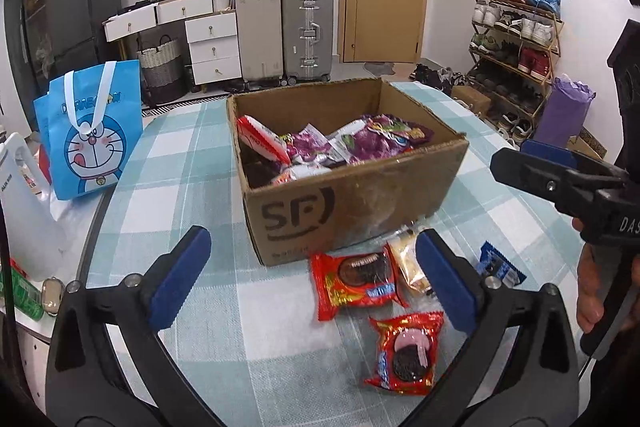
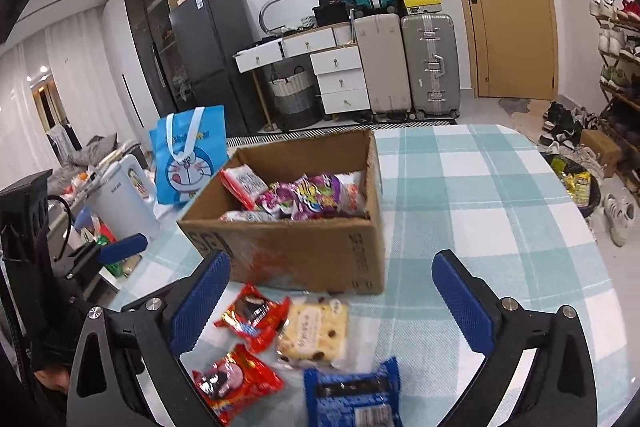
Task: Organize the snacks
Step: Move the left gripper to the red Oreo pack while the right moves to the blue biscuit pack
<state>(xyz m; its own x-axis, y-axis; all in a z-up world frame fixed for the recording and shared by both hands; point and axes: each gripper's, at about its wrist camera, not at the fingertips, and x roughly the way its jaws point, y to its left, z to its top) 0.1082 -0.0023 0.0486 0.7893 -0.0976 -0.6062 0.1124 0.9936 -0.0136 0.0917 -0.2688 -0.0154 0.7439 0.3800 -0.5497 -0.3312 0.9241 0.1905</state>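
An open cardboard box (image 1: 360,203) (image 2: 304,251) holding several snack packs stands on the checked tablecloth. In front of it lie two red cookie packs (image 1: 356,281) (image 1: 408,353), a pale cake pack (image 1: 406,259) (image 2: 314,333) and a blue cookie pack (image 1: 498,265) (image 2: 354,397). My left gripper (image 1: 316,279) is open and empty, its fingers to either side of the upper red pack. My right gripper (image 2: 332,307) is open and empty over the loose packs; it also shows in the left wrist view (image 1: 532,159).
A blue Doraemon bag (image 1: 90,133) (image 2: 188,155) stands left of the box, with a white kettle (image 2: 124,199) and a green can (image 1: 24,297) near the table's left edge. Suitcases, drawers, a door and a shoe rack (image 1: 516,47) lie beyond the table.
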